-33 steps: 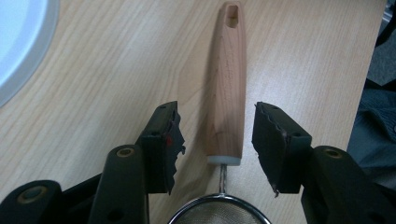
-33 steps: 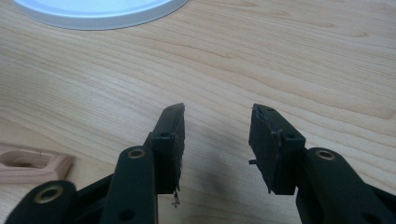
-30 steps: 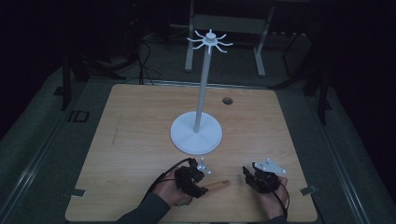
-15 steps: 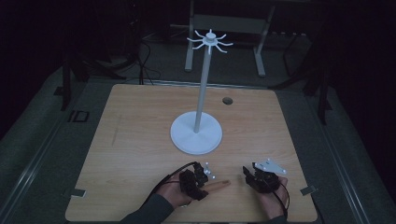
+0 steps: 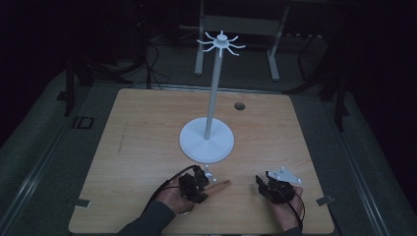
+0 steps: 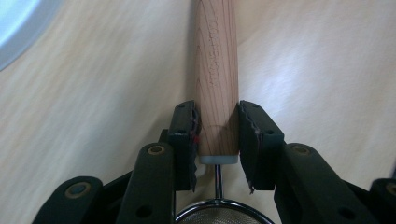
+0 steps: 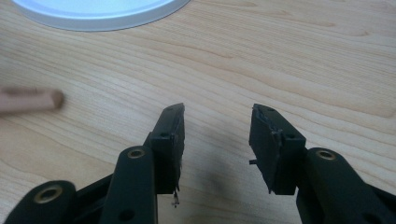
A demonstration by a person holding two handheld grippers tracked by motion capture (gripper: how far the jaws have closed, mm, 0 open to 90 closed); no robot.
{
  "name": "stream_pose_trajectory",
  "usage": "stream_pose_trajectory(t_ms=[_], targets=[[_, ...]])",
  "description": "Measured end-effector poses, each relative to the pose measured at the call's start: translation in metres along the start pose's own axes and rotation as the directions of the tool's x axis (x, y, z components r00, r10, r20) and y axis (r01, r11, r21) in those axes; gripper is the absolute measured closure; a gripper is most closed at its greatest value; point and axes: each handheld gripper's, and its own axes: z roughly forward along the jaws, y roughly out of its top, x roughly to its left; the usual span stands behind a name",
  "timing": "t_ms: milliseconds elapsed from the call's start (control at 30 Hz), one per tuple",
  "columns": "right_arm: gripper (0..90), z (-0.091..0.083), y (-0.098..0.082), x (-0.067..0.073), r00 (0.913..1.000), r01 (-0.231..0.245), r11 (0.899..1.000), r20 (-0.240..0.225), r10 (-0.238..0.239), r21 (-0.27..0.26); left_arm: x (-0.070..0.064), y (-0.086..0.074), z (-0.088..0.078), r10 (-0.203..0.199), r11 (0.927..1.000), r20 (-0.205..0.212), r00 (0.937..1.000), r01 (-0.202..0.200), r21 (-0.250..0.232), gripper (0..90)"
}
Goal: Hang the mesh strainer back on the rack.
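Just in front of the white round-based hanger stand (image 5: 206,142) on the desk (image 5: 137,147), the left hand-held gripper (image 6: 217,135) has just been closing and now clamps the round wooden handle (image 6: 215,70) of a small metal mesh strainer (image 6: 217,218). The right hand-held gripper (image 7: 217,140), beside the stand, gapes wide and empty. Gripped near the strainer end, the handle could pivot or slip when lifted.

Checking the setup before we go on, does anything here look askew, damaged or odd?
Nothing stands out. The white hook stand is upright on the light wooden table. The left gripper clamps the strainer's wooden handle squarely; the right gripper is open over bare wood.
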Motion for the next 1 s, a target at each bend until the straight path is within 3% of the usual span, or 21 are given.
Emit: stream_pose_trajectory(t_ms=[133, 300, 400, 667, 1000], targets=[[55.0, 0.0, 0.0, 0.0, 1.0, -0.001, 1.0, 0.001, 0.001, 0.002, 0.014, -0.007, -0.004, -0.047, 0.9988, -0.034, 0.9983, 0.048, 0.009, 68.7], [55.0, 0.001, 0.0, 0.0, 1.0, 0.0, 1.0, 0.0, 0.0, 0.004, 0.03, -0.013, -0.008, -0.104, 0.9944, -0.039, 0.9938, 0.104, 0.015, 68.6], [54.9, 0.001, 0.0, 0.0, 1.0, 0.002, 1.0, 0.0, -0.002, 0.005, 0.033, -0.013, -0.007, -0.105, 0.9942, -0.012, 0.9944, 0.106, 0.02, 67.3], [54.9, 0.001, 0.0, 0.0, 1.0, 0.0, 1.0, 0.002, 0.0, 0.007, 0.037, -0.011, 0.0, -0.12, 0.9914, 0.013, 0.9927, 0.119, 0.053, 66.2], [53.4, 0.0, 0.0, 0.0, 1.0, 0.001, 1.0, 0.003, -0.001, -0.005, 0.039, -0.009, 0.0, -0.137, 0.9891, 0.019, 0.9904, 0.136, 0.057, 68.4]])
